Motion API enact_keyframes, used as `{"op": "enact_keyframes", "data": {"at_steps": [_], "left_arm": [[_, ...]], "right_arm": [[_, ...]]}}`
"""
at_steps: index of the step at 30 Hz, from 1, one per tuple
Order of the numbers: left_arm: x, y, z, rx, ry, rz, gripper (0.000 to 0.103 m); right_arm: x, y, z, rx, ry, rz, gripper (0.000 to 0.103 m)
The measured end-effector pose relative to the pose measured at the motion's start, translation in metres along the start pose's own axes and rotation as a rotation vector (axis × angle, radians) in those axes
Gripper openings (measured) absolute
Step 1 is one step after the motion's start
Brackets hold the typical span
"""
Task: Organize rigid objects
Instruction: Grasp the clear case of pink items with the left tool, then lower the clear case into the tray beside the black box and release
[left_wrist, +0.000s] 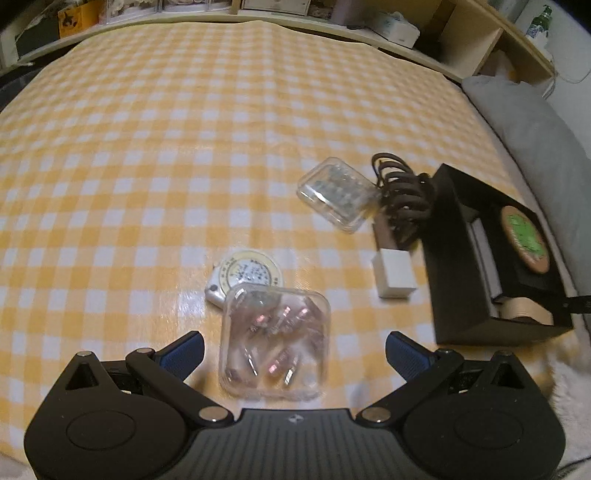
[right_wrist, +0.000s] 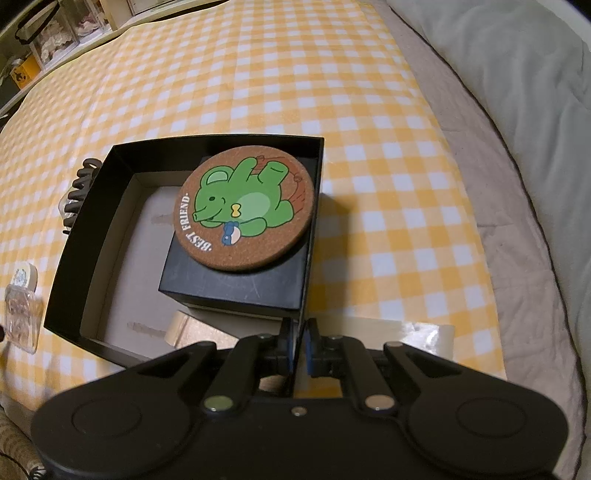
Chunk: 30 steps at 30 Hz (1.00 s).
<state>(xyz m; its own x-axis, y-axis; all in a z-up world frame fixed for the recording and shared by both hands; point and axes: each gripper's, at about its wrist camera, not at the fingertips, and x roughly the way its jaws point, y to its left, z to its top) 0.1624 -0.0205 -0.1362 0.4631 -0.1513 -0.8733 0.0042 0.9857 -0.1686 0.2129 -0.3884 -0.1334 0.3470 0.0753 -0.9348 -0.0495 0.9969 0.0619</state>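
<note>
My left gripper (left_wrist: 293, 347) is open low over a yellow checked cloth (left_wrist: 147, 147). A clear plastic case (left_wrist: 273, 339) with small pink and metal pieces lies between its fingers, untouched. Behind the case lie a round white tape measure (left_wrist: 245, 275), a second clear case (left_wrist: 338, 194), a brown hair claw (left_wrist: 406, 199) and a small white block (left_wrist: 393, 273). An open black box (right_wrist: 74, 258) holds a smaller black box (right_wrist: 236, 284) topped by a cork coaster (right_wrist: 245, 212) with a green bear. My right gripper (right_wrist: 299, 347) is shut on the black box's near right wall.
A beige roll (right_wrist: 177, 328) lies inside the black box by its near wall. A grey pillow and bedding (right_wrist: 517, 74) run along the right of the cloth. Wooden shelves (left_wrist: 472, 37) with clutter stand beyond the far edge.
</note>
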Motion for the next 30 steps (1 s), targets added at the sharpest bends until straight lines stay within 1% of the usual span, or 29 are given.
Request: {"op": "enact_keyframes", "data": {"at_steps": [2,4,5,8,11,12,14,17,20,25,27,30], "left_arm": [[0.006,0.000,0.001,0.028,-0.012,0.006,0.101],[0.011,0.001,0.000,0.038,-0.008,0.023,0.097],[0.014,0.002,0.001,0.036,0.003,0.025,0.094],[0.019,0.000,-0.001,0.017,0.033,0.019,0.092],[0.024,-0.006,-0.004,0.034,0.049,0.023,0.084],[0.025,-0.007,-0.004,0.043,0.051,0.030,0.081],[0.029,-0.007,-0.004,0.048,0.052,0.051,0.078],[0.031,-0.005,-0.002,0.047,0.050,0.062,0.077],[0.031,-0.005,-0.002,0.045,0.046,0.066,0.075],[0.031,-0.008,-0.001,0.058,0.045,0.070,0.074],[0.027,-0.010,-0.001,0.039,0.053,0.051,0.074],[0.011,-0.018,0.000,0.027,0.044,-0.021,0.074]], "right_arm": [[0.000,-0.001,0.000,0.000,0.000,0.003,0.006],[0.000,-0.001,0.000,0.000,0.000,0.002,0.007],[0.000,-0.001,0.000,-0.001,0.000,0.001,0.007],[0.000,-0.001,0.000,0.000,0.000,0.002,0.007],[0.000,-0.001,0.000,-0.001,0.000,0.002,0.007],[0.000,0.000,0.000,-0.002,0.000,0.001,0.007],[0.000,0.000,-0.001,-0.009,0.005,-0.001,0.007],[-0.001,0.000,-0.002,-0.016,0.006,-0.003,0.007],[0.000,0.000,-0.002,-0.014,0.006,-0.001,0.007],[0.000,0.001,-0.002,-0.023,0.008,-0.005,0.007],[-0.001,0.002,-0.004,-0.025,0.009,-0.005,0.007],[0.000,0.001,-0.002,-0.022,0.008,-0.004,0.007]]}}
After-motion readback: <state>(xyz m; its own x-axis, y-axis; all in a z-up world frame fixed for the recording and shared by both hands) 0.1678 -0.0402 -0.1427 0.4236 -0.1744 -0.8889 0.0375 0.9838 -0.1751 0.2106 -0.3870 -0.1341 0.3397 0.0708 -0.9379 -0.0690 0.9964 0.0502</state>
